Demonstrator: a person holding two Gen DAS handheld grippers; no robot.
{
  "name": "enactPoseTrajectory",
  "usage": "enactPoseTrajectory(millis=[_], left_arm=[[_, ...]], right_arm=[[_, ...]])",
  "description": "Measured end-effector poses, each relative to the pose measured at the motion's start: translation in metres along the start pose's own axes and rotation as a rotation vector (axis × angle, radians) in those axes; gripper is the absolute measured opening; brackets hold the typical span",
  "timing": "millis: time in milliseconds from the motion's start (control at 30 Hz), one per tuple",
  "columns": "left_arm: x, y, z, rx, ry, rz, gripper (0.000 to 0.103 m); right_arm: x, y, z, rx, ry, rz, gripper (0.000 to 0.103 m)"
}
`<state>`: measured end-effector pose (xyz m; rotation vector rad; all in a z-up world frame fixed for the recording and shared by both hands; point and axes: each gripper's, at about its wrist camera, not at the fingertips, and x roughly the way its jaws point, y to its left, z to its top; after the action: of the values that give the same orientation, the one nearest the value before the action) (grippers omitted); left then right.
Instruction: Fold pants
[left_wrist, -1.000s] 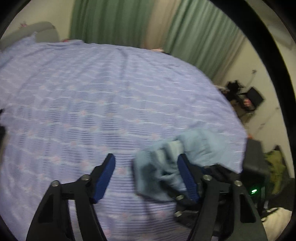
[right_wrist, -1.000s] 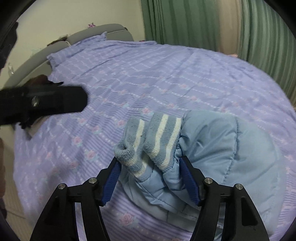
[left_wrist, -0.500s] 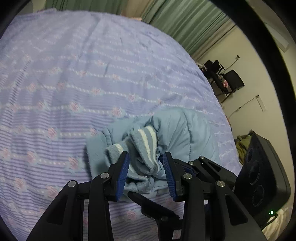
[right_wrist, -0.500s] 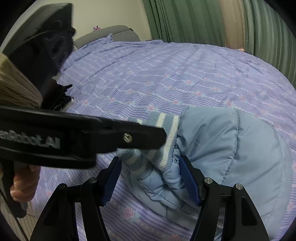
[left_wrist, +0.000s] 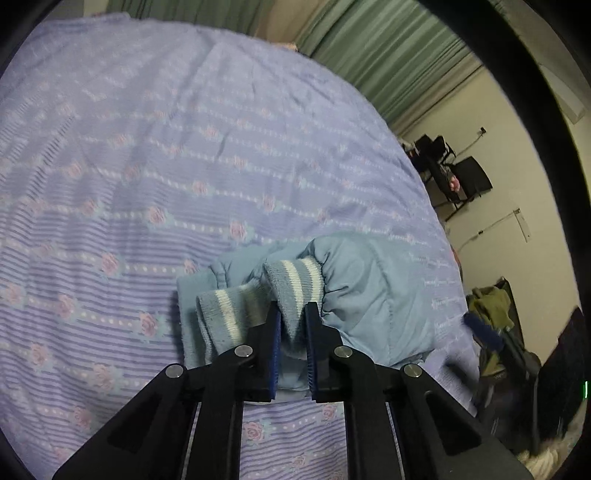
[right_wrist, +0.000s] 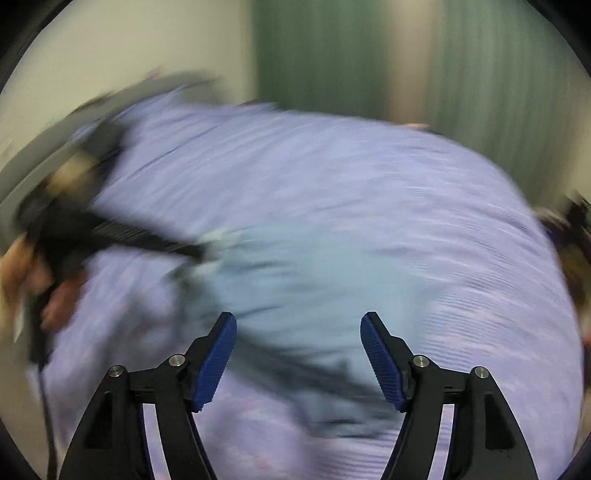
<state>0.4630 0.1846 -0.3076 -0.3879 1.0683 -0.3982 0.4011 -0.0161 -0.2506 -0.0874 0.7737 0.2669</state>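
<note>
Your left gripper (left_wrist: 291, 332) pinches the pants' (left_wrist: 369, 295) striped cuff (left_wrist: 295, 280); their bulk lies ahead-right; your right gripper (right_wrist: 298, 354) hangs released.

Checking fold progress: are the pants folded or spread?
Folded: the pants lie bunched on the bed, both striped cuffs side by side, one pinched by the left gripper.

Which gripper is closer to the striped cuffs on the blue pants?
Left. The left gripper is clamped on a striped cuff of the pants; the right gripper hangs open, away from them.
</note>
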Motion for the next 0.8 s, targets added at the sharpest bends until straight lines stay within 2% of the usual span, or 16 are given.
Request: enactPoseTrajectory(millis=[67, 167, 200, 233, 400, 500, 533, 567, 600, 667, 733, 800], left_arm=[[-0.012, -0.001, -0.003, -0.011, -0.029, 0.017, 0.013], [-0.020, 0.002, -0.012, -0.005, -0.042, 0.075, 0.012], [-0.018, 0.002, -0.015, 0.004, -0.036, 0.105, 0.012], [-0.014, 0.007, -0.019, 0.003, -0.026, 0.134, 0.012], [-0.002, 0.039, -0.025, -0.090, -0.005, 0.171, 0.011], [-0.004, 0.048, -0.028, -0.141, -0.004, 0.158, 0.013], [-0.005, 0.047, -0.029, -0.146, -0.007, 0.173, 0.020], [-0.010, 0.045, -0.031, -0.148, -0.014, 0.203, 0.032], [-0.014, 0.042, -0.034, -0.146, -0.024, 0.231, 0.038], [-0.026, 0.031, -0.039, -0.146, -0.067, 0.274, 0.058], [-0.034, 0.020, -0.047, -0.166, -0.099, 0.276, 0.069], [-0.032, 0.012, -0.058, -0.206, -0.109, 0.244, 0.071]], right_arm=[[0.001, -0.033, 0.000, 0.143, -0.010, -0.074, 0.073], [0.024, -0.080, -0.010, 0.371, 0.027, -0.046, 0.073], [0.032, -0.086, -0.013, 0.405, 0.046, -0.037, 0.073], [0.042, -0.088, -0.016, 0.422, 0.070, -0.025, 0.073], [0.071, -0.067, -0.028, 0.389, 0.132, 0.100, 0.072], [0.071, -0.053, -0.036, 0.379, 0.151, 0.108, 0.072], [0.073, -0.052, -0.035, 0.368, 0.154, 0.100, 0.072], [0.074, -0.051, -0.035, 0.368, 0.157, 0.100, 0.072], [0.076, -0.052, -0.034, 0.378, 0.162, 0.103, 0.072], [0.078, -0.053, -0.036, 0.392, 0.168, 0.104, 0.072], [0.079, -0.051, -0.037, 0.389, 0.170, 0.098, 0.072], [0.082, -0.050, -0.036, 0.391, 0.170, 0.096, 0.073]])
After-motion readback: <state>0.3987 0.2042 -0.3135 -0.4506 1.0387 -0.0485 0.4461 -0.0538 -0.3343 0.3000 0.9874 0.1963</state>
